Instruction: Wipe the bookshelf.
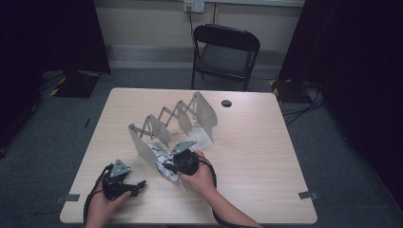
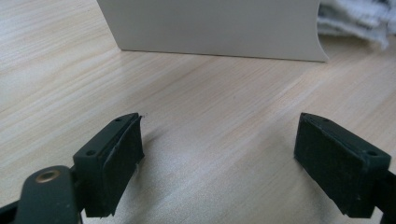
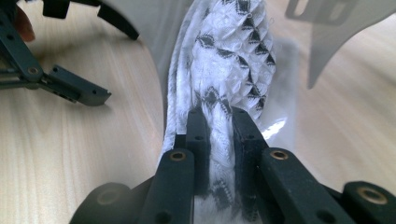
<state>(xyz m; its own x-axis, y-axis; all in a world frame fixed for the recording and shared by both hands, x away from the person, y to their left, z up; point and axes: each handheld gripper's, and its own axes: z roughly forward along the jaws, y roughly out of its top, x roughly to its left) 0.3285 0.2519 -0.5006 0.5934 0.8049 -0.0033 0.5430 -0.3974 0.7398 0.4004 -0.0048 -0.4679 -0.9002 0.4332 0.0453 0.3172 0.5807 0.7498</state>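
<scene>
We hold our left gripper (image 1: 138, 185) low over the table (image 1: 247, 142) near its front edge, jaws spread with nothing between them. Just beyond, our right gripper (image 3: 217, 126) pinches a white patterned cloth (image 3: 229, 60), which lies in the nearest slot of the metal rack (image 1: 199, 111).

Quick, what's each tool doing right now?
Left tool: open, empty, over the table.
Right tool: shut on the cloth in the rack.

White patterned cloth (image 3: 224, 70) partly hidden behind right gripper (image 3: 219, 135)
</scene>
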